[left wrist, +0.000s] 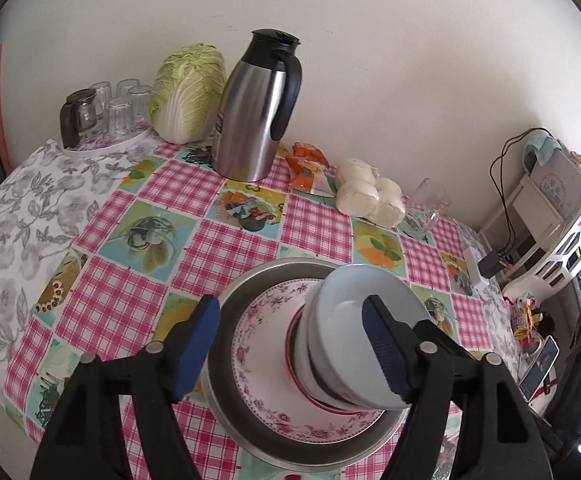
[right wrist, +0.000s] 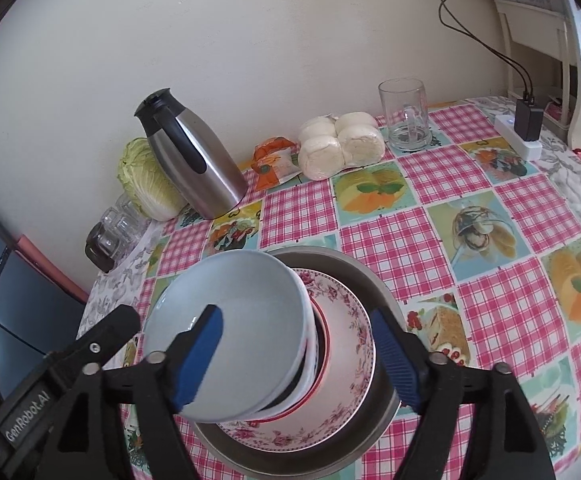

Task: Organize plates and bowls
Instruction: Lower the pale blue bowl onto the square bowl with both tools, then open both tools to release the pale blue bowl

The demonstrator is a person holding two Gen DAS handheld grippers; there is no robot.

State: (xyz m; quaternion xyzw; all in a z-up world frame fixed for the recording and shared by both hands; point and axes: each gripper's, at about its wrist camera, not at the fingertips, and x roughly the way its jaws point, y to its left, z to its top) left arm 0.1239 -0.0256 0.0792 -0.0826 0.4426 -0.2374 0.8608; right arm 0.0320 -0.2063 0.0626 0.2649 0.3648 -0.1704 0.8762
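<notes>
A stack of white bowls stands on a floral-rimmed plate, which lies inside a metal basin on the checked tablecloth. My left gripper is open above the basin; its right finger is over the top bowl's rim, its left finger over the basin's left edge. My right gripper is open, its left finger over the top bowl, its right finger by the plate's right side. The left gripper's body shows at the lower left of the right wrist view.
At the back stand a steel thermos jug, a cabbage, a tray of glasses, a snack packet, bagged buns and a glass mug. A power strip lies at the right edge.
</notes>
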